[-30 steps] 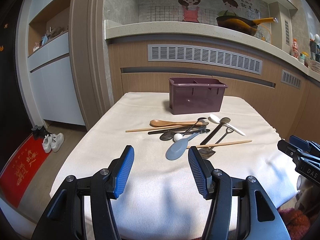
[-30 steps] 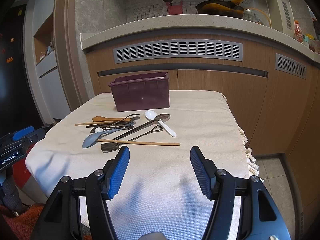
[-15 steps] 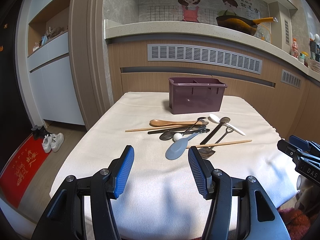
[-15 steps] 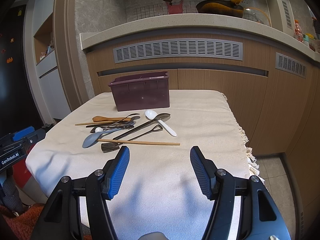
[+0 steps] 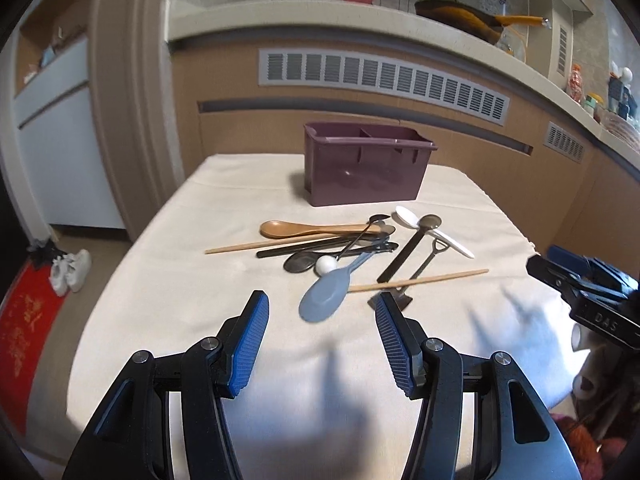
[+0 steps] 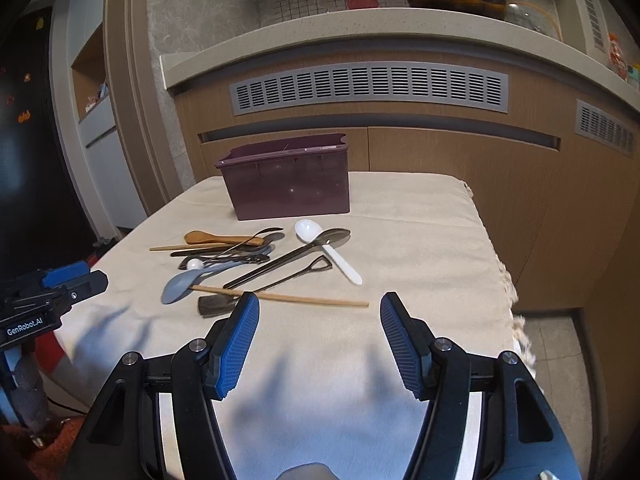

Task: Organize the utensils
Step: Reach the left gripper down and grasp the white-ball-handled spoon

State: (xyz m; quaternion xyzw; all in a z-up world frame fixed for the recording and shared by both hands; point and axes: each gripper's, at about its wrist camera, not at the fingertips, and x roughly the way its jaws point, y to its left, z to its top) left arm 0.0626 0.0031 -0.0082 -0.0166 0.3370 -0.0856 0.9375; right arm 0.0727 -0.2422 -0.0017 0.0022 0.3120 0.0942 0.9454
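Basically nothing's sorted yet. The purple organizer bin (image 5: 366, 168) sits at the far end of the worktop (image 5: 200, 320), and from what I can see over its rim both compartments look empty, though I can't see the bottom. All the utensils are in one messy pile just in front of it: the wooden spoon (image 5: 296, 229) at the far left, a chopstick (image 5: 276, 243) lying beside it, a grey-blue spoon (image 5: 326, 298) nearest the left side, a white plastic spoon (image 6: 326, 248) on the right, a couple of dark metal spoons (image 6: 288, 256) crossing through the middle, and a second chopstick (image 6: 288, 298) lying across the near edge of the heap. So every piece is left to do.

Left gripper (image 5: 320, 344) is wide open with nothing in it, hovering over the cloth with the grey-blue spoon right ahead between its tips. Right gripper (image 6: 318, 340) is the same, spread wide and empty, just short of the near chopstick.

Compared with a second ago, both views have pushed in: the pile and bin look closer and sit higher in the frame, with some motion blur, so both grippers have moved forward. The utensils themselves haven't budged, and the jaws are open about as wide as before.
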